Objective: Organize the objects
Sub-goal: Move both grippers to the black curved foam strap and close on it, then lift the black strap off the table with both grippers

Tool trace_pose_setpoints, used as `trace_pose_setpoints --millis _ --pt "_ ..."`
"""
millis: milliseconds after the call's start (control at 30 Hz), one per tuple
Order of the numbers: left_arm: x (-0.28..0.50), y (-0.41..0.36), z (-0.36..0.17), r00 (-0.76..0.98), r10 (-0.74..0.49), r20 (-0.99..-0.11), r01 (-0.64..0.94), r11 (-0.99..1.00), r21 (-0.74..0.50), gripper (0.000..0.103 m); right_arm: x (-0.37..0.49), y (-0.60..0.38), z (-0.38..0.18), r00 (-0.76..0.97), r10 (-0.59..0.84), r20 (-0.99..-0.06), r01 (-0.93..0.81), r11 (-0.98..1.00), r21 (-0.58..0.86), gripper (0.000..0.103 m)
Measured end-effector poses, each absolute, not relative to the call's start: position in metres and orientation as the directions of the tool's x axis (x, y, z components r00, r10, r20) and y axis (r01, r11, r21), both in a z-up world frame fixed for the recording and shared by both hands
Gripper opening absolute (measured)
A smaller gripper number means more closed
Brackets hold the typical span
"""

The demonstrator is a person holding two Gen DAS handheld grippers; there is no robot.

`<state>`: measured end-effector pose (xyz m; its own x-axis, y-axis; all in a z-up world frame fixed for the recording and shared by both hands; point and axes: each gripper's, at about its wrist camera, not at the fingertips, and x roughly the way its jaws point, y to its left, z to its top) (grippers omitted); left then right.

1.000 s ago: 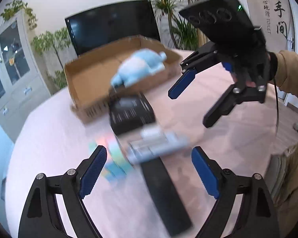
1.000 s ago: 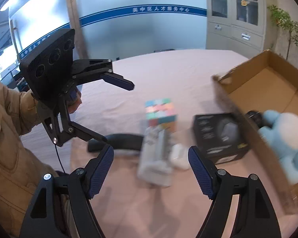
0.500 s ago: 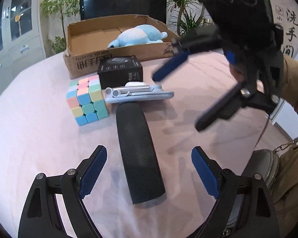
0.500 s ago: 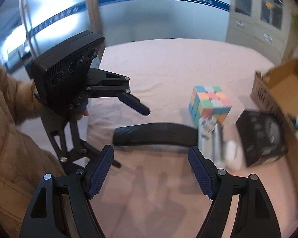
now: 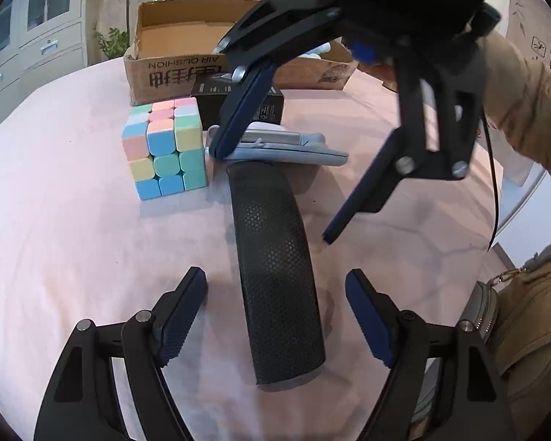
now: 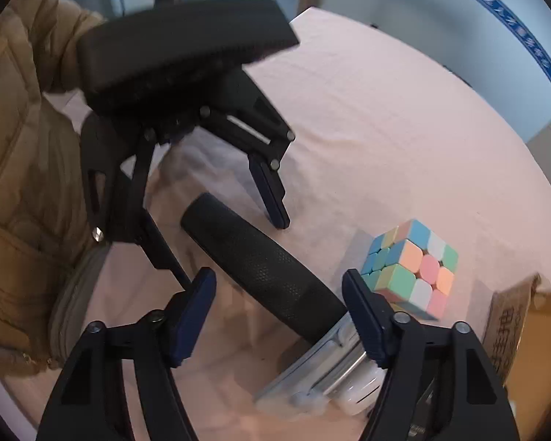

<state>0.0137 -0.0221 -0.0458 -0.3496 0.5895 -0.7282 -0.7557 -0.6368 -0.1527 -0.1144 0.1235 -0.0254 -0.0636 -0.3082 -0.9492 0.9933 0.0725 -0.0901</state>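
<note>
early stage: most items not yet in the box, both grippers straddling the black wrist rest

left gripper (image 5: pixel 275 308) is around the near end of the black wrist rest (image 5: pixel 275 264), jaws fairly wide & just been closing, pads not touching it yet. right gripper (image 6: pixel 279 294) sits over the far end, jaws also just been closing w/ the rest between them, no contact visible; one finger is close to the grey folding stand (image 5: pixel 283 147). pastel cube (image 5: pixel 165 147), stand & small black box (image 5: pixel 272 103) lie on the pink tablecloth (image 5: pixel 73 239) in front of the cardboard box (image 5: pixel 172 70). box holds something pale blue, mostly hidden. so approx 4 items left to pack, judging by this.
</note>
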Motion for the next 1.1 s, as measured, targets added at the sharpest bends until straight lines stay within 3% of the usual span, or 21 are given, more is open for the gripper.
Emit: trace_pose_setpoints --millis 167,300,400,733,1033,1100 --pt "0.015 -0.021 -0.045 -0.343 0.584 -0.736 -0.753 -0.639 -0.156 0.074 -0.117 0.12 -0.036 -0.041 -0.272 -0.961 0.985 0.15 -0.084 0.06" --pt "0.014 -0.024 -0.043 -0.359 0.568 -0.74 -0.741 -0.656 -0.144 0.043 -0.117 0.118 -0.039 -0.052 -0.24 -0.969 0.973 0.205 -0.103 0.054" --pt "0.016 -0.031 -0.042 -0.356 0.574 -0.737 -0.739 -0.656 -0.154 0.032 -0.119 0.117 -0.042 -0.09 -0.208 -0.974 0.963 0.231 -0.138 0.046" --pt "0.024 -0.04 -0.03 -0.368 0.581 -0.726 -0.747 -0.65 -0.142 0.032 -0.136 0.127 -0.038 -0.029 -0.236 -0.971 0.978 0.196 -0.077 0.043" --pt "0.029 -0.059 0.01 -0.431 0.589 -0.684 -0.751 -0.654 -0.09 0.032 -0.144 0.138 -0.018 -0.017 -0.264 -0.964 0.982 0.176 -0.065 0.03" --pt "0.029 -0.063 0.016 -0.443 0.587 -0.677 -0.748 -0.658 -0.082 0.028 -0.145 0.14 -0.012 -0.018 -0.271 -0.962 0.982 0.176 -0.068 0.025"
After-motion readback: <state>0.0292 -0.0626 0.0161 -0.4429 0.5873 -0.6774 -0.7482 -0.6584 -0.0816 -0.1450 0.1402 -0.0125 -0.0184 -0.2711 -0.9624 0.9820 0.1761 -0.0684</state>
